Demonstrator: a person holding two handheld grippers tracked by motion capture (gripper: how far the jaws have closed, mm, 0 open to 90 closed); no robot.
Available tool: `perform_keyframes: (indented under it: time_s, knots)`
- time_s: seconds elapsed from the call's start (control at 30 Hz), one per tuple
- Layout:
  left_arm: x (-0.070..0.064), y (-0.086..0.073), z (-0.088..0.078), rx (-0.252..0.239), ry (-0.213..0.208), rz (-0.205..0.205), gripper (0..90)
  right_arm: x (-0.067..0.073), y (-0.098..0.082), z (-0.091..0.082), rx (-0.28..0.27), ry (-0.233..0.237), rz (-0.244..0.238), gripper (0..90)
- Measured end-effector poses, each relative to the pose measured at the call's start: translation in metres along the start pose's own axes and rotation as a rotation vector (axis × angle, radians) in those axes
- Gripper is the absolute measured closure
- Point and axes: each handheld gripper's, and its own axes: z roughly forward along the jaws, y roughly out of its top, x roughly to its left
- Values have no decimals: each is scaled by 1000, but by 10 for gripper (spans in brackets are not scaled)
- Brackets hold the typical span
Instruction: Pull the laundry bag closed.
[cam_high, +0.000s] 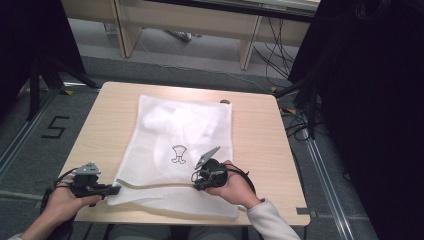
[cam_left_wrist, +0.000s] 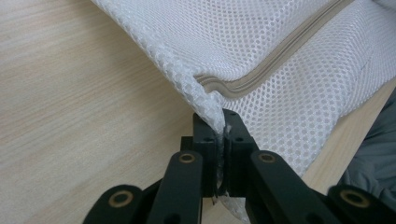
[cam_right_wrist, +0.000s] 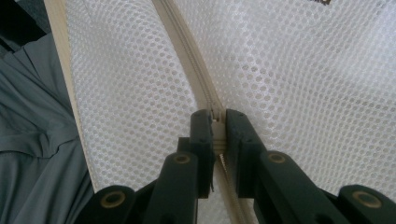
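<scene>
A white mesh laundry bag (cam_high: 175, 135) lies flat on the wooden table (cam_high: 260, 130), with a small black drawing (cam_high: 178, 153) printed on it. A beige zipper (cam_left_wrist: 280, 65) runs along its near edge. My left gripper (cam_high: 112, 189) is shut on the bag's near left corner (cam_left_wrist: 212, 109), pinching the mesh between its jaws. My right gripper (cam_high: 200, 181) is shut on the zipper slider (cam_right_wrist: 216, 122), with the zipper track (cam_right_wrist: 182, 44) running away from the jaws. Something white lies inside the bag at its far part (cam_high: 175, 117).
A small dark object (cam_high: 225, 102) sits at the table's far edge beside the bag. The person's grey clothing (cam_right_wrist: 32, 140) is close below the table's near edge. Black stands (cam_high: 40, 75) and cables (cam_high: 300, 120) flank the table on the floor.
</scene>
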Motion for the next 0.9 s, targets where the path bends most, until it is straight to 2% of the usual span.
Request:
perform_keyframes:
  time_s: [0.07, 0.13, 0.17, 0.57, 0.7, 0.8, 0.83, 0.9]
  knots:
    - [0, 0, 0, 4, 1, 2, 855, 0, -1, -1, 5, 1, 5, 822]
    - [-1, -1, 1, -13, 11, -2, 855, -1, -2, -1, 1, -1, 7, 822]
    - [0, 0, 0, 3, 2, 0, 855, -1, -3, -1, 2, -7, 5, 822]
    - [0, 0, 0, -2, 10, -2, 855, -2, -8, -5, -2, -12, 12, 822]
    - [0, 0, 0, 0, 2, -1, 855, -1, -9, -6, 1, -9, 33, 823]
    - [0, 0, 0, -1, 6, -2, 855, -1, -9, -6, 3, -13, 30, 822]
    - [0, 0, 0, -5, 12, -1, 855, -3, -10, -6, -5, -15, 14, 823]
    - [0, 0, 0, 0, 3, -1, 855, -2, -10, -6, -4, -14, 21, 822]
